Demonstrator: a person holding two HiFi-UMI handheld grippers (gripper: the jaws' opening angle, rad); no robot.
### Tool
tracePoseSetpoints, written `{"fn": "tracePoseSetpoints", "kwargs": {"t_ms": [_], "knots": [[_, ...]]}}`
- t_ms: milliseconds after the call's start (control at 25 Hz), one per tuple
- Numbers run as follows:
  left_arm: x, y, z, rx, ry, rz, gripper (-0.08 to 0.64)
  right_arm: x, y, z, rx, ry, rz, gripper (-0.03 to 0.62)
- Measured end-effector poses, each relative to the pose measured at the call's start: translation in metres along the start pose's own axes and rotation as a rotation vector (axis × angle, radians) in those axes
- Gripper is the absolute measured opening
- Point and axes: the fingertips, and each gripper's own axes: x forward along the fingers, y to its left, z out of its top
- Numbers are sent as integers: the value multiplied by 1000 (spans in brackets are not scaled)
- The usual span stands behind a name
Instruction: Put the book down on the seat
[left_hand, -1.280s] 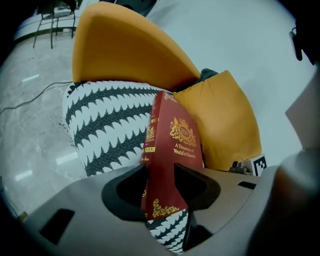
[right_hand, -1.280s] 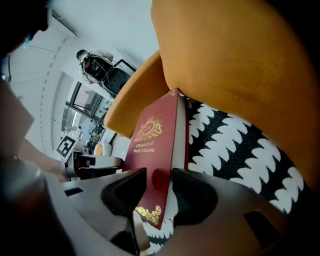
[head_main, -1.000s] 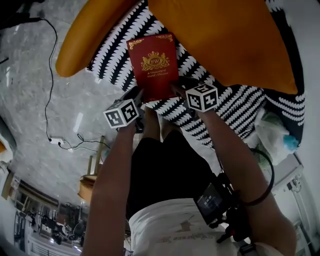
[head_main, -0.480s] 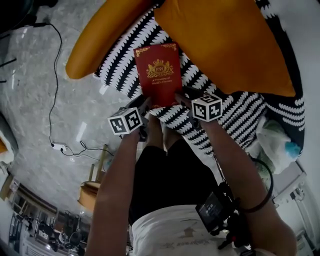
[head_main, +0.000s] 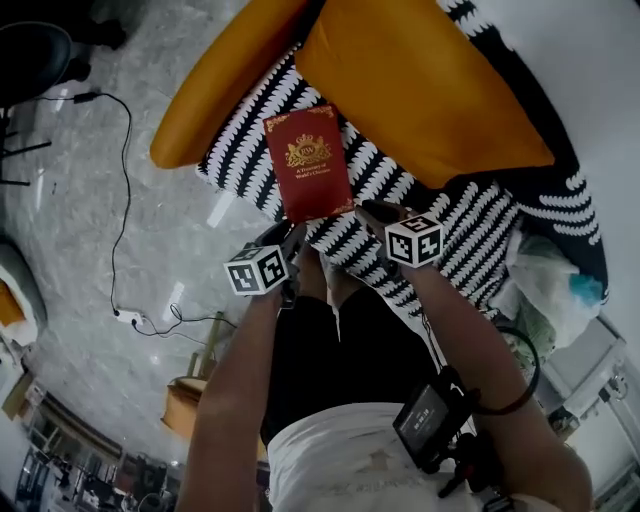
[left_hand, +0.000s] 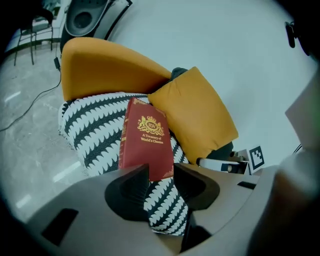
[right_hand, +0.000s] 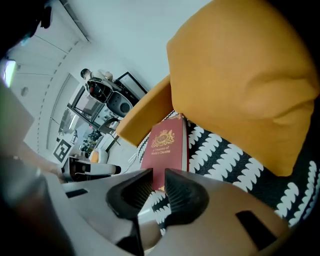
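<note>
A red book (head_main: 308, 165) with a gold crest lies flat on the black-and-white striped seat (head_main: 455, 225) of an armchair. It also shows in the left gripper view as the book (left_hand: 145, 145) and in the right gripper view as the book (right_hand: 167, 145). My left gripper (head_main: 292, 236) hangs just short of its near edge, jaws wide open and not touching it. My right gripper (head_main: 372, 211) sits off its near right corner. In its own view the right gripper (right_hand: 159, 181) is closing, with only a narrow gap and nothing between the jaws.
An orange cushion (head_main: 420, 90) leans on the seat behind the book. An orange padded arm (head_main: 222, 90) curves along the left. A black cable (head_main: 125, 160) and a power strip (head_main: 130, 318) lie on the marble floor. A white bag (head_main: 545, 280) is at the right.
Both grippers have drawn back from the book's near edge, leaving it on the seat. The right jaws have narrowed.
</note>
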Motion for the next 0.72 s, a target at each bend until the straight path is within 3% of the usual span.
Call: {"fn": "tracePoseSetpoints", "kwargs": {"t_ms": [200,400,720], "knots": [[-17,-26,-4,76,-21,1,82,-25,17,-2,-44,-40,9,51],[-42,-61,-31,142,-5,0,26,-64,41,-5,-88,-71,34,40],[-73,-131,-39,235,-6,-35,11,-120,83,12,-197,-102,103,37]]}}
